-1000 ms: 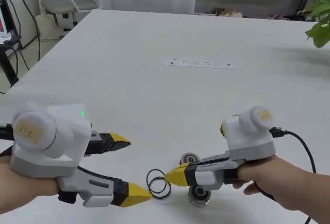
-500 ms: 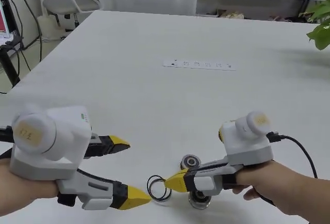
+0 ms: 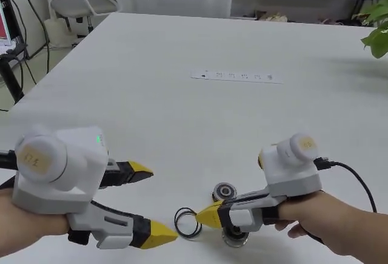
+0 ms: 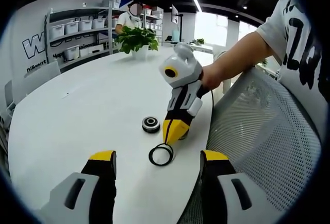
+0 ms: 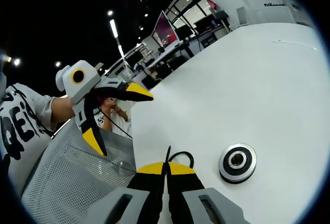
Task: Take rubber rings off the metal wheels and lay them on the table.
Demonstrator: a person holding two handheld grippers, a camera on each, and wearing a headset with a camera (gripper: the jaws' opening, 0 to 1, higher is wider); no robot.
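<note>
Fingers of the right gripper (image 5: 166,168) were pressed together with no gap, and in the head view their yellow tips pointed to the person's left, at the edge of the rubber rings (image 3: 188,222). A thin black strand rose from between those tips in the right gripper view, but whether it was pinched there could not be told. The rubber rings were two thin black loops that overlapped and lay flat on the white table (image 3: 182,112), near its front edge and between the two grippers; being round, they had no long axis. The left gripper (image 3: 148,200) had its jaws spread wide and held nothing, its tips pointing right toward the rings but apart from them. One metal wheel (image 3: 224,191) lay flat with its bore facing up, just beyond the right gripper's fingers. A second wheel (image 3: 233,235) sat partly hidden under that gripper. A white power strip (image 3: 235,76) lay well apart, farther up the table.
</note>
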